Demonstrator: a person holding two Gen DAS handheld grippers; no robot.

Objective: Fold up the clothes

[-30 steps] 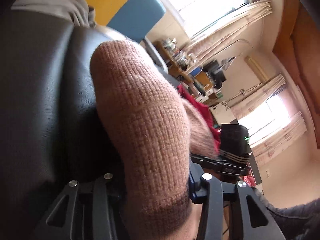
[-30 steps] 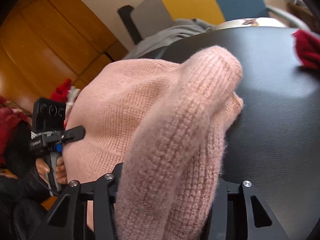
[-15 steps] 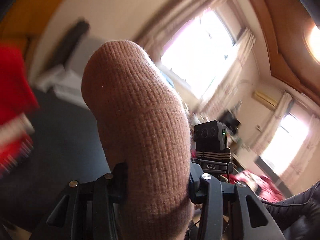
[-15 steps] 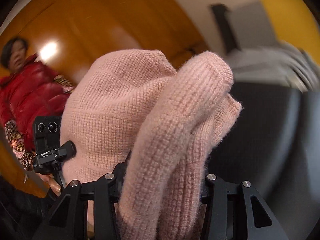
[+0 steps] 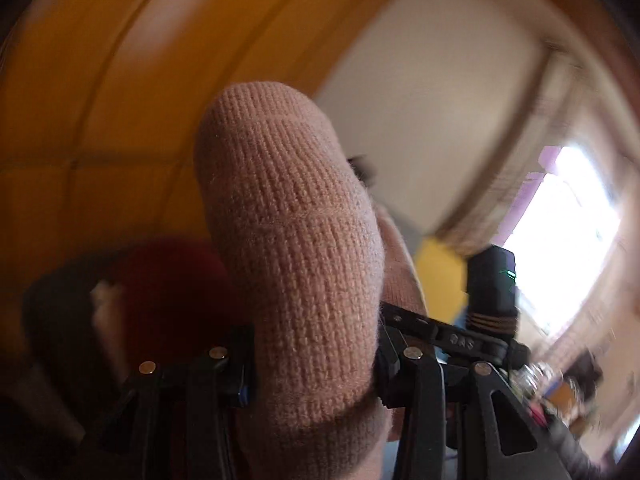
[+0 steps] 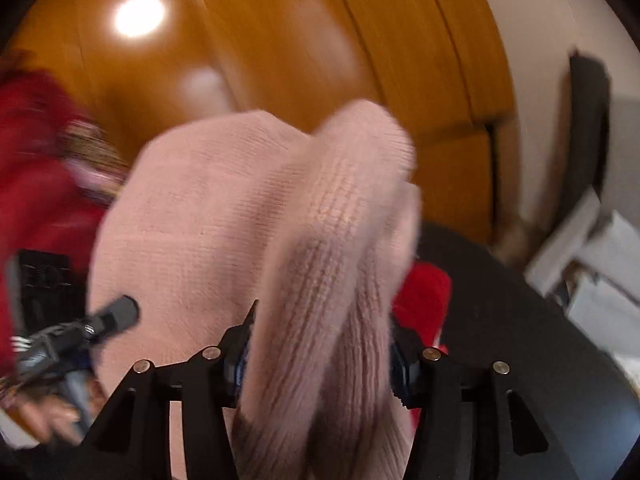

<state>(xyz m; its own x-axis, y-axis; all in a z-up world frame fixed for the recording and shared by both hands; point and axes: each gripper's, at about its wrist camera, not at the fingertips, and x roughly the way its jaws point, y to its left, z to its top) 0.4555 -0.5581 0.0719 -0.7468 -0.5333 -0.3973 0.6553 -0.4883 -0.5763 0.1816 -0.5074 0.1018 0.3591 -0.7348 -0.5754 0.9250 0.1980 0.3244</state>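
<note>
A: Wood-panelled orange wall (image 5: pixel 120 100) fills the blurred background of both views; what lies leftmost?

B: Left gripper (image 5: pixel 312 356), clenched on a thick fold of the pink knitted sweater (image 5: pixel 292 260), which bulges up between its jaws, off any surface.

A: And to the right?

B: Right gripper (image 6: pixel 320 348), grasping another bunched fold of the same sweater (image 6: pixel 224 216); its jaws have just been opening, cloth between them. A red garment (image 6: pixel 424 292) lies on the black round table (image 6: pixel 520 320) behind it.

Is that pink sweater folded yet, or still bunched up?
Bunched up: the pink sweater bulges in thick rolls between both grippers, held above the black table.
</note>
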